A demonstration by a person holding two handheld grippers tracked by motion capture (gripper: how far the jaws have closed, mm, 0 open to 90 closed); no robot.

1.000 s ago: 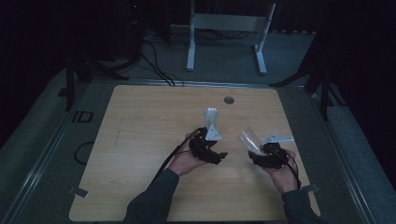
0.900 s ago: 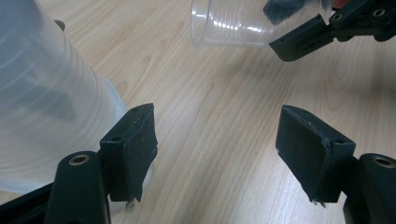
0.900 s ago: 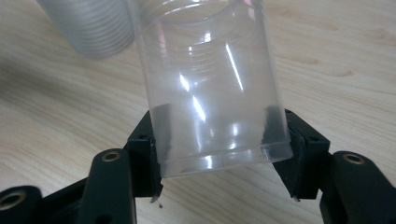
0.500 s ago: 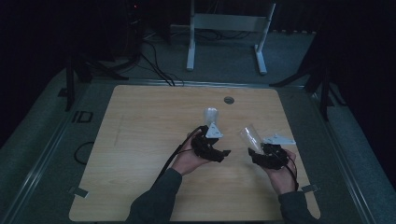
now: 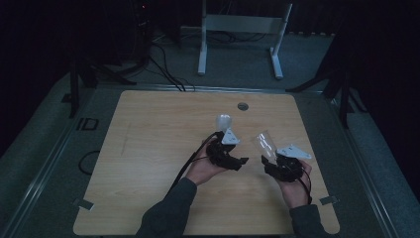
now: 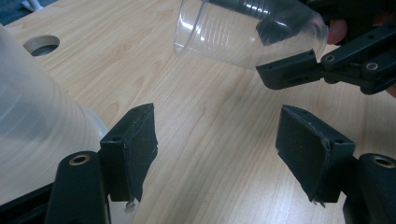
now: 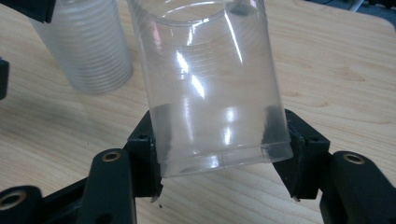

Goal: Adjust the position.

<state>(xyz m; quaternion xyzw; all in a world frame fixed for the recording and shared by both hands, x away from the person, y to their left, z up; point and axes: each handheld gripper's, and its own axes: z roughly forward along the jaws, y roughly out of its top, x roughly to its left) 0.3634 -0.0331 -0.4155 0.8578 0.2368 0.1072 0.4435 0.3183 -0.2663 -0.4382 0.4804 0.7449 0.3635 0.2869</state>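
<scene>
Cups: 1 clear cup (image 7: 212, 88) clamped in right claw (image 7: 219, 149); 1 frosted stack (image 7: 86, 44) beside left claw (image 6: 217, 149), jaws apart.

Matte black two-jaw left gripper (image 5: 241, 162) and right gripper (image 5: 268, 159), each with round brass-toned pivot screws, chipped rubbery pads, a pale grey three-cornered top plate, trailing black cable. Dark grey long sleeves (image 5: 166, 213) at both forearms.

The clear, thin-walled plastic cup (image 7: 212, 88) at frame centre looks glossy and smooth, faintly ribbed. The frosted, ribbed stack of plastic cups (image 7: 86, 44), upper left, appears duller. The pale wood-grain worktop (image 7: 336, 74) is smooth and satin. The right hand-held gripper (image 7: 219, 154) is matt black plastic with rough-edged pads.
</scene>
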